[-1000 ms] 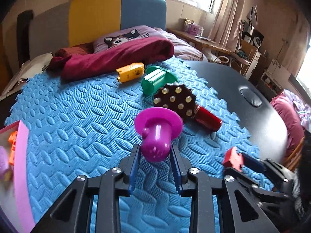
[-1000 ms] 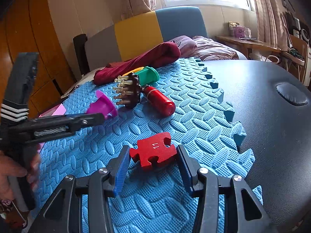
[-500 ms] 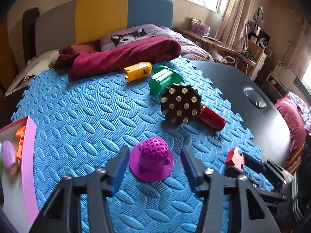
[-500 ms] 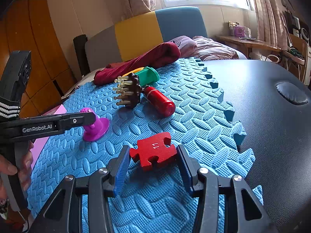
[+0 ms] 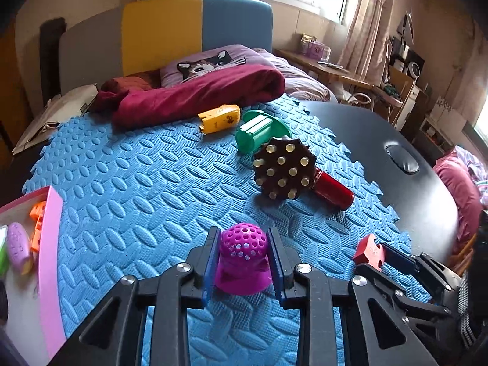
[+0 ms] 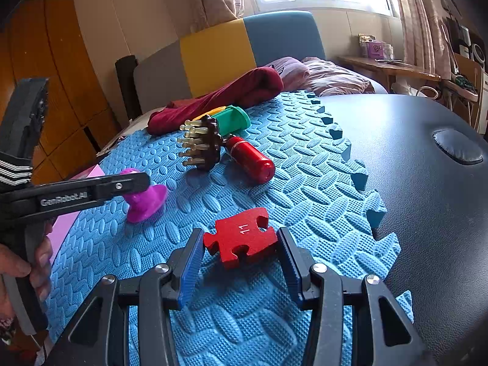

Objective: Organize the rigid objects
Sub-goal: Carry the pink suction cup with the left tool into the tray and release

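Blue mat [image 5: 128, 183] lies under our toys; our left gripper [image 5: 242, 262] has just squeezed onto the purple toy [image 5: 242, 262]; our right gripper [image 6: 241, 262] pinches the red puzzle piece [image 6: 241, 241].

My pads pressed both sides of the purple perforated dome toy [image 5: 243, 262], which stood upright on its flared base on the blue foam mat [image 5: 137, 189]. The flat red puzzle piece [image 6: 242, 241] marked 11 sat gripped between my other fingers.
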Demonstrator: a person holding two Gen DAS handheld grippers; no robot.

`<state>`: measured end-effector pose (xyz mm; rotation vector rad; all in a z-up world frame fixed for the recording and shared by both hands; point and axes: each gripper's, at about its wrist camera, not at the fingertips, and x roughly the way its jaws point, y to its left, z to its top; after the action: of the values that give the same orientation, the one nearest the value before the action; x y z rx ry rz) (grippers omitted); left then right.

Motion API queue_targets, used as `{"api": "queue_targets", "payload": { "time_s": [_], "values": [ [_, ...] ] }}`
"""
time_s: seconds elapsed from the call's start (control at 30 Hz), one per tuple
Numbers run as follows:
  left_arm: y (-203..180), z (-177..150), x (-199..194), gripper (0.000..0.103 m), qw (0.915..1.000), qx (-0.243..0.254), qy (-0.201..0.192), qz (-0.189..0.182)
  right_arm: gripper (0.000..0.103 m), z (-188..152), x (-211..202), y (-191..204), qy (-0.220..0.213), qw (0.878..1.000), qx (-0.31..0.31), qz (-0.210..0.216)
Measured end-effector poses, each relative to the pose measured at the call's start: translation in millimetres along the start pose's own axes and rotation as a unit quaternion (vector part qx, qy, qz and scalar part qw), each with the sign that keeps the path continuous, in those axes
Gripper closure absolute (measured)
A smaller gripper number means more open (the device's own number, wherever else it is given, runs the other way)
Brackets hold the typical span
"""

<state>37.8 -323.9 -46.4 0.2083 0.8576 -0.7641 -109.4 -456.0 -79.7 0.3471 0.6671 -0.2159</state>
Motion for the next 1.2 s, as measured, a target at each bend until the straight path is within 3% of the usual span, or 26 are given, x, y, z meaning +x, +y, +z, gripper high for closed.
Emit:
{"api": "queue_targets", "payload": {
  "time_s": [0.63,1.2],
  "values": [
    [38.4,-23.7,-70.3,0.072,0.9975,-0.058,-0.039,-0.009,0.054,-0.6,0.0,1.4,-0.002,1.0,-0.003,-0.004],
    [140.3,-53.4,-140.8,0.072,0.9857,-0.142,-0.073,0.053,0.055,-0.4,0.5,4.2,0.002,1.0,-0.009,-0.013]
  ]
}}
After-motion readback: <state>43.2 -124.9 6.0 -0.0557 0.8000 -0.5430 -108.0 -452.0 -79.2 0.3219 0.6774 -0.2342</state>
